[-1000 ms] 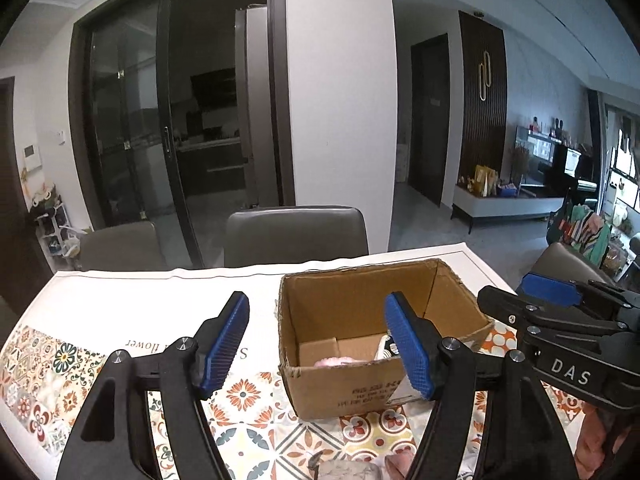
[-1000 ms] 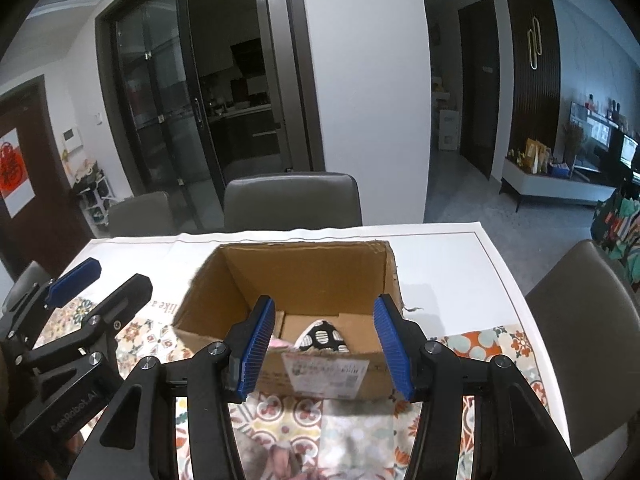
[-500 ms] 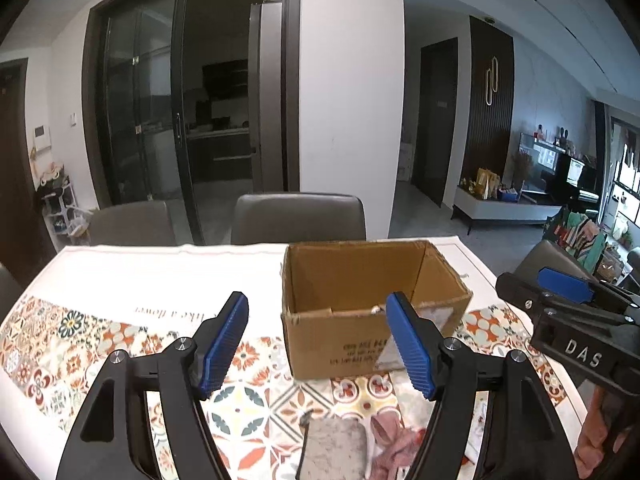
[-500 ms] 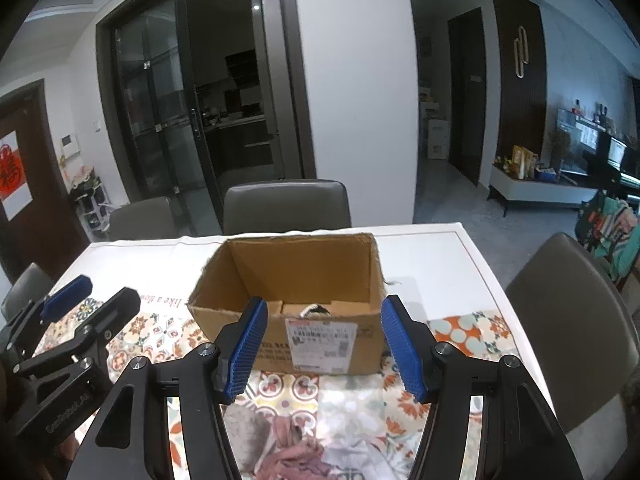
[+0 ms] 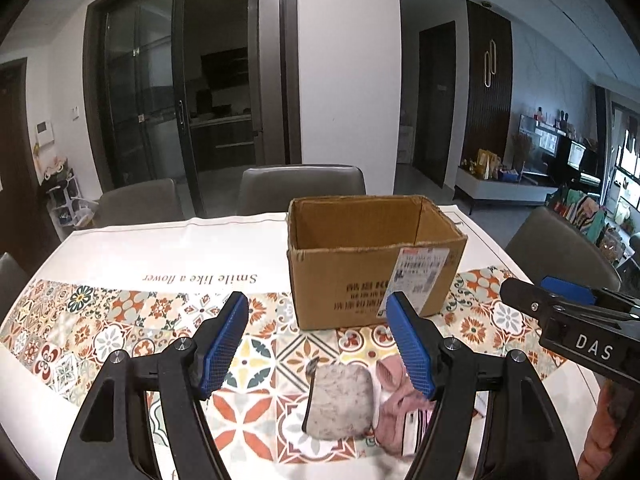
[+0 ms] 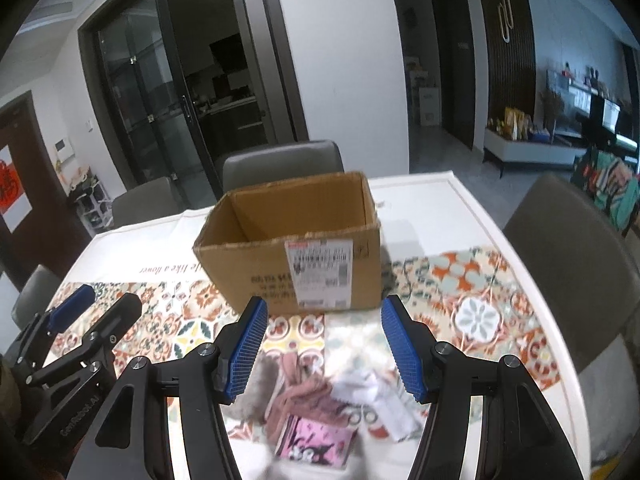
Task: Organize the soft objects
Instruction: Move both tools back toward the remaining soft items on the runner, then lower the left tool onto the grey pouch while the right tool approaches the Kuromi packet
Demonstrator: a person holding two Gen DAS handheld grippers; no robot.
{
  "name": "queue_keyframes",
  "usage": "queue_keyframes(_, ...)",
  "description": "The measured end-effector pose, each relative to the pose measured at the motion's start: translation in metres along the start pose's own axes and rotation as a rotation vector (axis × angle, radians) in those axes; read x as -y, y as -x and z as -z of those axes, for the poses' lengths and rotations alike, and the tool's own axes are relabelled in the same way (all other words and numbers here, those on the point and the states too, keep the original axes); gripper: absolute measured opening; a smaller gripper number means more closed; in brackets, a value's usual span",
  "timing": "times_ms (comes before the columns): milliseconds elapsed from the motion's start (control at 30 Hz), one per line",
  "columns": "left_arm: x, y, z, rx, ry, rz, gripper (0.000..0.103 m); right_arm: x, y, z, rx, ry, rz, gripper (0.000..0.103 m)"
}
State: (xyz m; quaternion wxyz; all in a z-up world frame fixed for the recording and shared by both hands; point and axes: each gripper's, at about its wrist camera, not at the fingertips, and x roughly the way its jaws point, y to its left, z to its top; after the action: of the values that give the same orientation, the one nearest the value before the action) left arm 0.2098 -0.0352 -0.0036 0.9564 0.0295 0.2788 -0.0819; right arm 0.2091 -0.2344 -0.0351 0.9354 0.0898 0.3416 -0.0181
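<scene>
Now a small heap of soft things [image 6: 320,404] is seen on the tabletop [image 5: 120,248], just in front of the box [image 5: 360,280]: a grey pouch [image 5: 340,404], pink fabric [image 5: 396,412] and a white piece [image 6: 384,400]. Both hand-held grippers are held above the heap, left [image 5: 320,344] and right [image 6: 324,348], each with jaws apart and nothing between them, presumably so that a piece can be picked. The box is kept open-topped and close by, likely as the place for them.
</scene>
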Motion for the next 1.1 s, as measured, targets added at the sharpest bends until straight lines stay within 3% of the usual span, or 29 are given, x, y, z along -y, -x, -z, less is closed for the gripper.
queue_keyframes(667, -0.006, 0.017, 0.058, -0.063, -0.09, 0.047, 0.071, -0.007, 0.003, 0.071, -0.125, -0.08, -0.033, 0.071)
queue_keyframes(1100, -0.003, 0.0, 0.088, -0.111, -0.197, 0.094, 0.07, -0.011, -0.017, 0.101, -0.217, -0.099, -0.027, 0.072)
